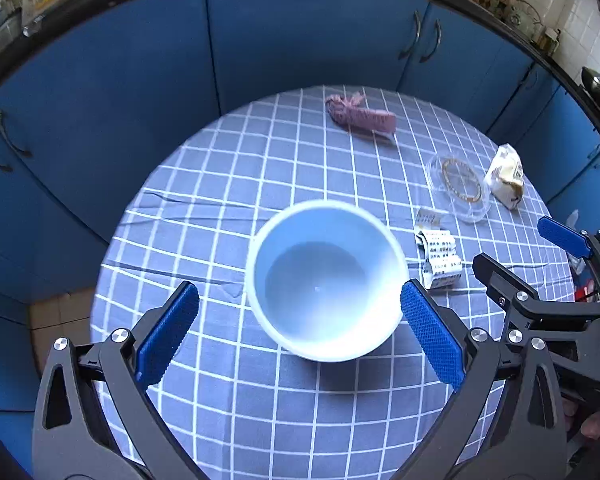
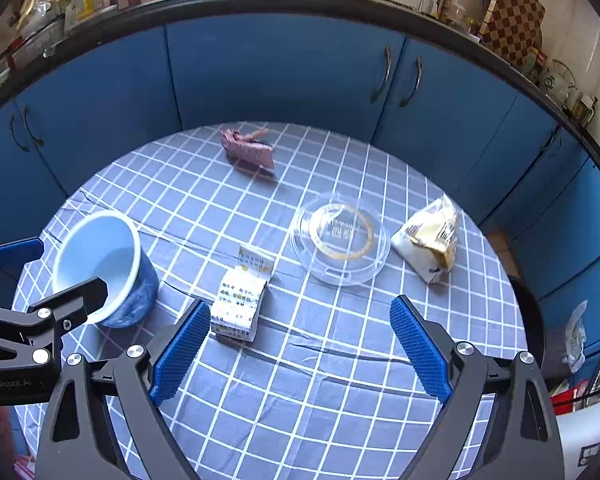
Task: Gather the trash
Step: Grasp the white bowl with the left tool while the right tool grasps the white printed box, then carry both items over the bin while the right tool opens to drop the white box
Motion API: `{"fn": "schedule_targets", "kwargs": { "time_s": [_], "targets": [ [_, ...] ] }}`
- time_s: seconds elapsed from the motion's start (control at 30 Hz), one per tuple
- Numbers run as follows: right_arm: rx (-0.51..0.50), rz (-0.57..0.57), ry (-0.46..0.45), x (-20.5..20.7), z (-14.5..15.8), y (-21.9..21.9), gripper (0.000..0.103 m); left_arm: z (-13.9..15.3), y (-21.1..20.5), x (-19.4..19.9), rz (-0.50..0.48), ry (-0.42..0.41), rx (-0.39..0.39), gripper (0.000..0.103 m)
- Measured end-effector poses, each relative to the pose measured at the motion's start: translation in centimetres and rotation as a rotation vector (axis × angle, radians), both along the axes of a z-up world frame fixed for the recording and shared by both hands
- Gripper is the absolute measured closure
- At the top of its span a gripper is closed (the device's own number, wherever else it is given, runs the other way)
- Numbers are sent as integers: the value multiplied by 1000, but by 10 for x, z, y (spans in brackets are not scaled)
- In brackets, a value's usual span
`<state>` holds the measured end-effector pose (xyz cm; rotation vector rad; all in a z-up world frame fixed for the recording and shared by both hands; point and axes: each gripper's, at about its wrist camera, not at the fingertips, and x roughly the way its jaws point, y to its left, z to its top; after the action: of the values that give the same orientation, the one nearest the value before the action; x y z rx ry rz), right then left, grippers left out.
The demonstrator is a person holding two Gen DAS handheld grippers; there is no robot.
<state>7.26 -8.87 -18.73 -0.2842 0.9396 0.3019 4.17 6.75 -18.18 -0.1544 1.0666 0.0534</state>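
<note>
A pale blue cup (image 1: 324,280) stands empty and upright on the round checked table (image 1: 260,400). My left gripper (image 1: 300,332) is open, its fingers on either side of the cup's near rim without clamping it. A folded printed paper wrapper (image 2: 240,304) lies just ahead of the left finger of my right gripper (image 2: 300,348), which is open and holds nothing. Further back lie a clear plastic lid (image 2: 340,240), a white and yellow snack bag (image 2: 432,240) and a crumpled pink wrapper (image 2: 248,150). The left gripper (image 2: 56,270) also shows around the cup (image 2: 100,264).
Blue cabinet doors (image 2: 280,72) curve around the far side of the table under a black counter (image 2: 300,0) crowded with jars. A dark object (image 2: 528,320) and a white plastic bag (image 2: 576,336) sit past the table's right edge. Tiled floor (image 1: 60,320) shows at left.
</note>
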Motion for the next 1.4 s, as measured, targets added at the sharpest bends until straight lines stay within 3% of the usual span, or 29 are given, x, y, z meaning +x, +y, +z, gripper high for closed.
{"fn": "schedule_targets", "kwargs": {
  "time_s": [0.3, 0.5, 0.6, 1.03, 1.07, 1.13, 1.2, 1.23, 1.27, 1.4],
  "targets": [
    [-2, -56, -2, 0, -2, -21, 14, -1, -15, 11, -51, -46, -17, 4],
    [-6, -55, -9, 3, -6, -21, 14, -24, -11, 17, -46, 20, 2, 4],
    [8, -39, -5, 5, -10, -14, 14, -26, -4, 16, -39, 13, -8, 20],
    [56, 82, 43, 12, -30, 37, 14, -15, 37, 13, 58, -15, 29, 21],
    [53, 85, 38, 11, -33, 40, 16, -16, 39, 12, 61, -17, 33, 21],
    [39, 92, 46, 10, -39, 45, 30, -17, 41, 11, 62, -16, 38, 21],
    [52, 103, 95, 11, -46, 46, 64, -19, 42, 8, 68, -11, 42, 21],
    [73, 103, 101, 11, -45, 44, 70, -19, 42, 7, 70, -9, 40, 21],
    [82, 101, 116, 12, -45, 43, 74, -20, 42, 7, 73, -6, 40, 21],
    [89, 90, 102, 8, -37, 32, 74, -17, 35, 7, 70, -7, 40, 21]
  ]
}}
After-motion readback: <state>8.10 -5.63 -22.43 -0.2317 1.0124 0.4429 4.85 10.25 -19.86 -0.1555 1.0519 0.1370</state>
